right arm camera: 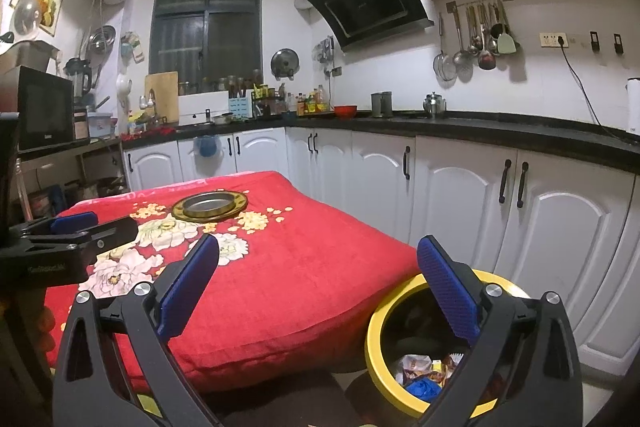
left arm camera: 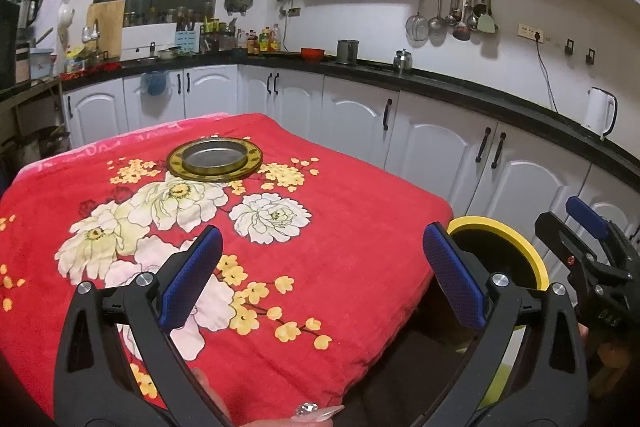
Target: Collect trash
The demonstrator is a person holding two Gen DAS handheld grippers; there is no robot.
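Note:
A yellow-rimmed trash bin (right arm camera: pixel 380 323) stands on the floor at the table's near right corner, with crumpled wrappers (right arm camera: pixel 424 371) inside. It also shows in the left wrist view (left arm camera: pixel 532 247). My left gripper (left arm camera: pixel 320 279) is open and empty above the near part of the red floral tablecloth (left arm camera: pixel 340 227). My right gripper (right arm camera: pixel 316 291) is open and empty, held above the table's corner and the bin. Each gripper shows at the edge of the other's view, the right one (left arm camera: pixel 588 247) and the left one (right arm camera: pixel 72 231).
A round brass-rimmed metal dish (left arm camera: pixel 214 159) sits at the far middle of the table, also in the right wrist view (right arm camera: pixel 210 205). White cabinets (right arm camera: pixel 460 195) with a black counter run behind and to the right of the table.

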